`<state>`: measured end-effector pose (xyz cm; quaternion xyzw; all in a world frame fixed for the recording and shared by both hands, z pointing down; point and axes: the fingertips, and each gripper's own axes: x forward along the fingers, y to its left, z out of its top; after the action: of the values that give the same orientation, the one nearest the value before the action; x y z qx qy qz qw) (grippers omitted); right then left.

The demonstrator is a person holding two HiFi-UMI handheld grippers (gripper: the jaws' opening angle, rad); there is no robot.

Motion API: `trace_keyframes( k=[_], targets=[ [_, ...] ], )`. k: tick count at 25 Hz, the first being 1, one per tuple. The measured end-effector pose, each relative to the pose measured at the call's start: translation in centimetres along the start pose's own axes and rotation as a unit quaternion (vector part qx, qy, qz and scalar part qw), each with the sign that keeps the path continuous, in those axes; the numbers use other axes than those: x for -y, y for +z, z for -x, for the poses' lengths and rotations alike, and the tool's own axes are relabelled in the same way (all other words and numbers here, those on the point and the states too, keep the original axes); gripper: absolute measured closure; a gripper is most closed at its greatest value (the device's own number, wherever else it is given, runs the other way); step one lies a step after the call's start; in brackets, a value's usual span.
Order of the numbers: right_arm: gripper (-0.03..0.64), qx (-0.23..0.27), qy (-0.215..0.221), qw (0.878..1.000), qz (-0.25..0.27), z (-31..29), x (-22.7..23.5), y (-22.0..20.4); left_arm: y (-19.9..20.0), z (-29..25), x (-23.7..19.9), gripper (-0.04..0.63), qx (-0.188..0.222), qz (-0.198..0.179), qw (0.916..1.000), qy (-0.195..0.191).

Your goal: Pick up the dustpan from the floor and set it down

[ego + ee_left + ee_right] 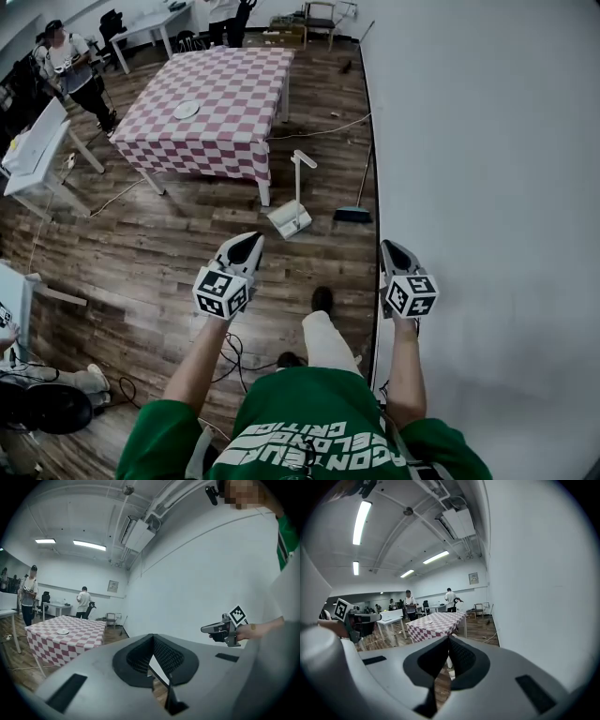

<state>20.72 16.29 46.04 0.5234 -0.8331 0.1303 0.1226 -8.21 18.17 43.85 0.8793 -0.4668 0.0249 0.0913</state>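
The person's shirt (309,422) is cut off by the bottom edge of the head view, and its white lettering lies upside down there, too broken to read. The only other print is the black-and-white square pattern on each gripper's cube. The dustpan (289,219) sits on the wooden floor (169,244) just beside the near corner leg of the checked worktop (234,84), its long handle standing upright. A broom (353,213) leans on the wall on the far side of the dustpan from the worktop. Both grippers hang in the air well short of the worktop and well apart from the dustpan. The left gripper (246,240) has its fingers (140,656) brought together at the tips with nothing held. The right gripper (389,251) likewise has its fingers (461,658) closed and empty. In both gripper views the gripper's own grey body hides the floor by the worktop, so the dustpan cannot be made out for sure there. Those views do show people standing beyond the worktop, ceiling lights and the other gripper. Only the head view shows the plate (187,109) on the worktop from above.
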Motion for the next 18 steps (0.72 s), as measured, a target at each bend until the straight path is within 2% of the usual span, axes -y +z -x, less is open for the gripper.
trace_keyframes(
  k=[4, 11, 18],
  targets=[
    [0.609, 0.002, 0.003, 1.0, -0.005, -4.4, 1.2, -1.5, -2.3, -2.8, -2.7, 0.592, -0.008, -0.005, 1.0, -0.001],
    [0.609, 0.006, 0.026, 1.0, -0.007, -13.9, 6.0, 3.3, -0.6, -10.2, -7.5, 0.592, -0.026, -0.011, 0.9993, 0.023],
    [0.609, -0.001, 0.046, 0.999, 0.006, -21.8, 10.5, 7.2, 1.3, -17.2, -11.9, 0.592, -0.029, 0.0, 0.9983, 0.051]
  ],
)
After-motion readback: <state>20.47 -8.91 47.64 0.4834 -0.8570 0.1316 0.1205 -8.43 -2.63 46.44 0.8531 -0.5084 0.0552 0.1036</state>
